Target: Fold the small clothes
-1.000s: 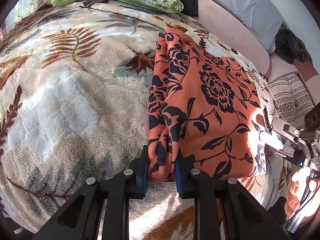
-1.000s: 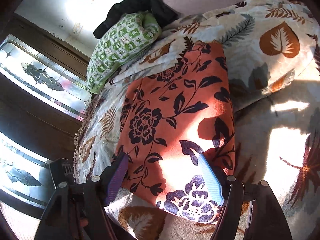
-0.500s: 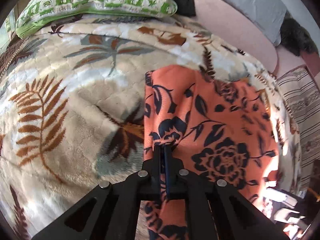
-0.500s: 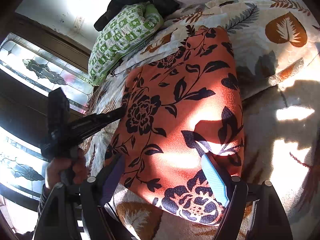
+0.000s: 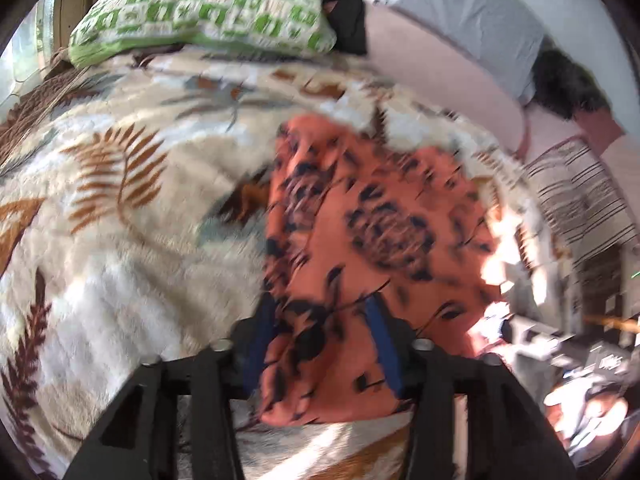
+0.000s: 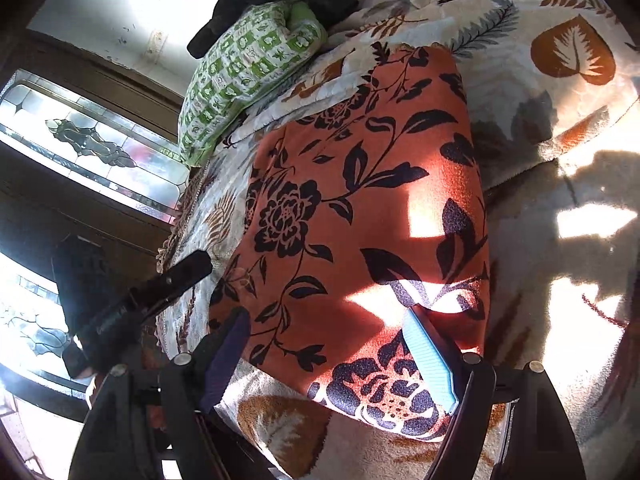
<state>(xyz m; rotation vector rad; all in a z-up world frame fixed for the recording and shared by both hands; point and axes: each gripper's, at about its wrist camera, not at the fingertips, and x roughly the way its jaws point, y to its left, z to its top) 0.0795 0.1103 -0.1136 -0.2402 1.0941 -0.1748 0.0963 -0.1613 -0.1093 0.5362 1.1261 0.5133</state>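
Orange floral garment (image 6: 360, 216), folded into a rough rectangle, lies on a leaf-print fleece blanket (image 5: 120, 240) w/ a green-checked pillow (image 6: 248, 80) beyond its far end. L gripper (image 5: 320, 340), blurred in its own view, has fingers spread wide either side of the cloth's near left edge, gripping nothing. R gripper (image 6: 332, 352) hangs over the near end, fingers wide apart, blue pad (image 6: 430, 360) on or just above the fabric, nothing clamped. Sun patches cross cloth & blanket.
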